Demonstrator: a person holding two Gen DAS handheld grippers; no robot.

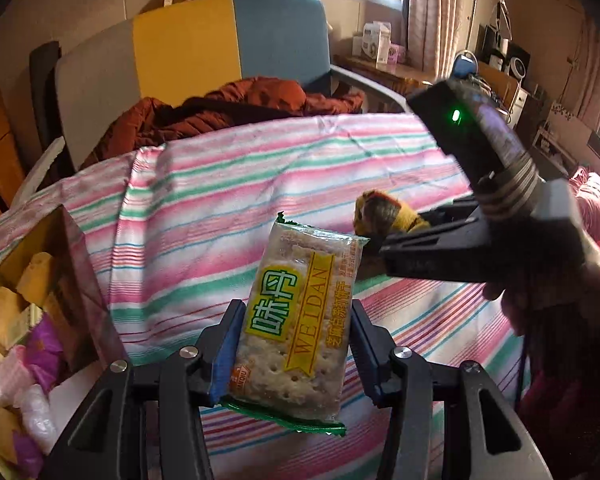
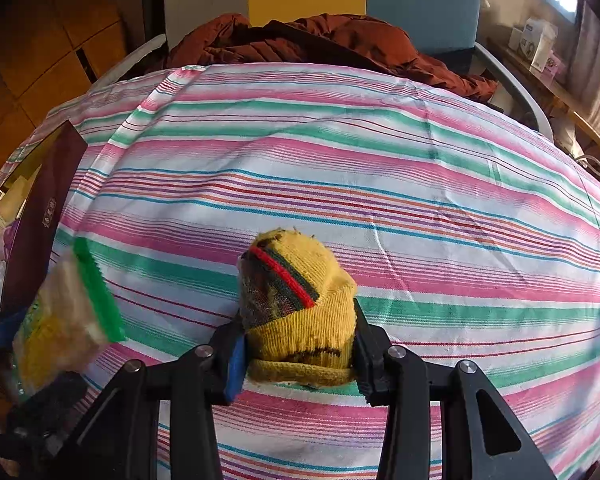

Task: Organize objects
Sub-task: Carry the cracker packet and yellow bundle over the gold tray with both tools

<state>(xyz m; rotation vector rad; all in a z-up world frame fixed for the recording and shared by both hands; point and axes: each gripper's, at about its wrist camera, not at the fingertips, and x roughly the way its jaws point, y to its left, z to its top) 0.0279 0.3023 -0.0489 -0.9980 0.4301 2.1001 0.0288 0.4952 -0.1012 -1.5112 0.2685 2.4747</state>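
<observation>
Left wrist view – left gripper (image 1: 296,344) clamps cracker packet (image 1: 300,320); right gripper (image 2: 300,344) clamps yellow sock (image 2: 300,304)

Glossy plastic cracker packet (image 1: 300,312); rough knitted sock (image 2: 300,304); woven striped sheet (image 2: 420,184)

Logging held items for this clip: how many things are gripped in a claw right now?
2. A cracker packet sits clamped in the left claw; a yellow knitted sock bundle sits clamped in the right claw, above the striped cloth. Nothing else looks held.
</observation>
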